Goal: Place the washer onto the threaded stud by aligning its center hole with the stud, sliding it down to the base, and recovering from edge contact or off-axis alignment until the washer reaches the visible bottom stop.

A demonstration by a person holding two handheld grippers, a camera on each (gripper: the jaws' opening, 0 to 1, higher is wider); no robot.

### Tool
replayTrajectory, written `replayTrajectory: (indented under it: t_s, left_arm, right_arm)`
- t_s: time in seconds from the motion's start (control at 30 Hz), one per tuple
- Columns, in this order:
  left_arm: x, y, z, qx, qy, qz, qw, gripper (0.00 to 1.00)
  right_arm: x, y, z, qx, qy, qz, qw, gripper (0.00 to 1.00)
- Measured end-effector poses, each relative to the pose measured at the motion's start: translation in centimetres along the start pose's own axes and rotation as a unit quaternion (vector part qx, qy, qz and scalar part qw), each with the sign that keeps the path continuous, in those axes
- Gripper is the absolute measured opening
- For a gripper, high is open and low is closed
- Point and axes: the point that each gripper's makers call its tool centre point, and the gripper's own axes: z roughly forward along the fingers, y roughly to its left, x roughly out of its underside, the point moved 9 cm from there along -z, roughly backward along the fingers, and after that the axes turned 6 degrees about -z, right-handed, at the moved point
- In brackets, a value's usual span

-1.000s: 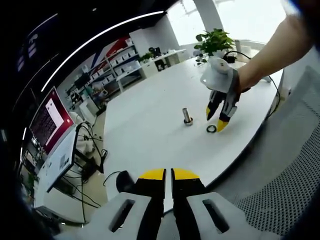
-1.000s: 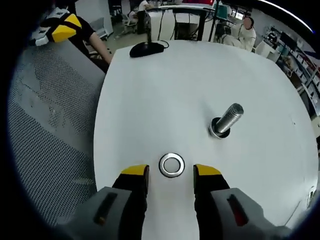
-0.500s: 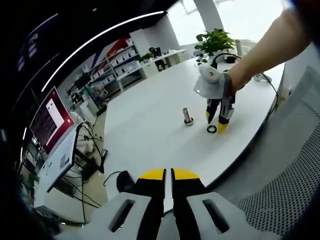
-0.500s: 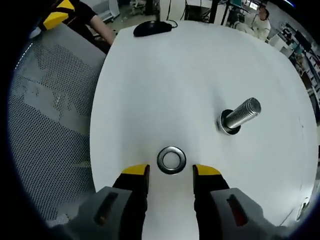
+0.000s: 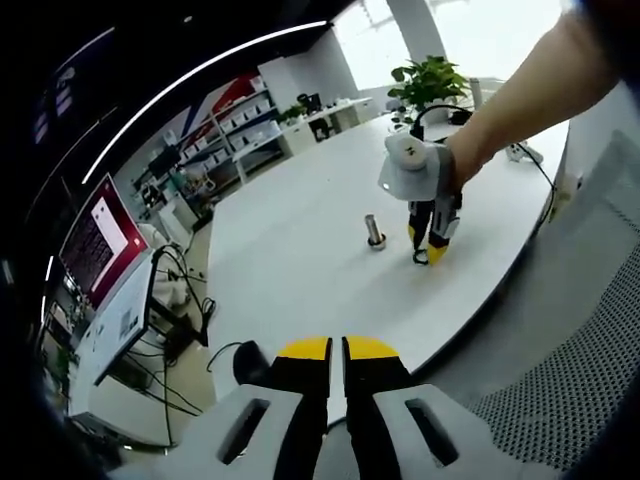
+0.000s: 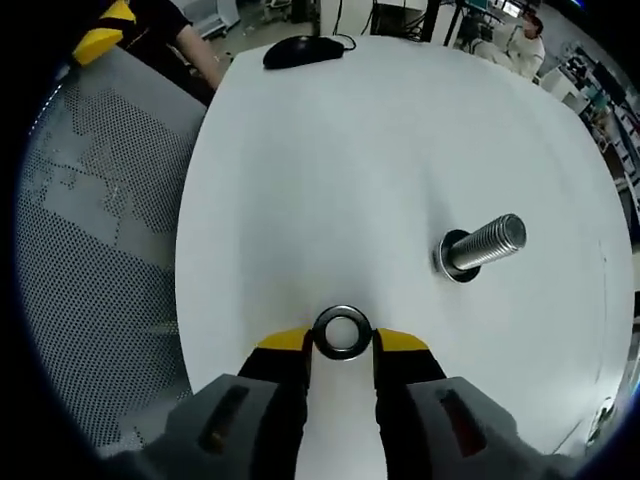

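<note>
A metal washer (image 6: 342, 333) lies flat on the white table (image 6: 330, 160), and my right gripper (image 6: 342, 342) has its yellow-tipped jaws closed against the washer's two sides. The threaded stud (image 6: 483, 245) stands in its base to the right, apart from the washer and bare. In the left gripper view the right gripper (image 5: 427, 250) reaches down onto the washer (image 5: 421, 258), just right of the stud (image 5: 374, 232). My left gripper (image 5: 337, 348) is held back past the table's near edge, jaws together with nothing between them.
A black mouse (image 6: 301, 50) rests at the far end of the table. A grey mesh chair (image 6: 90, 250) runs along the table's left side. A potted plant (image 5: 430, 80) and cables sit at the table's far end. A monitor (image 5: 95, 235) stands off to the left.
My right gripper has come down and forward over the washer, and its jaws have narrowed until they meet the washer's rim. The left gripper has stayed still.
</note>
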Motion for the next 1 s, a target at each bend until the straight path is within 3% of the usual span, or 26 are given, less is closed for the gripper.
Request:
replayTrajectory:
  t_s: [0.4,0.7,1.0]
  left_arm:
    - [-0.02,-0.05,-0.04,0.000,0.000,0.001,1.0000,0.02]
    - [-0.06,-0.01,-0.07,-0.001,-0.003,0.000,1.0000,0.02]
    - [-0.05,-0.04,-0.07,0.000,-0.002,0.001,1.0000,0.02]
  right_arm:
    - [-0.15,0.08,-0.04,-0.002,0.009,-0.001,1.0000,0.28]
    - [0.17,-0.05,0.04,0.010,-0.025,0.024,0.9994,0.29]
    - [0.27,0.14,-0.07,0.008,-0.015,0.018,0.9997,0.28]
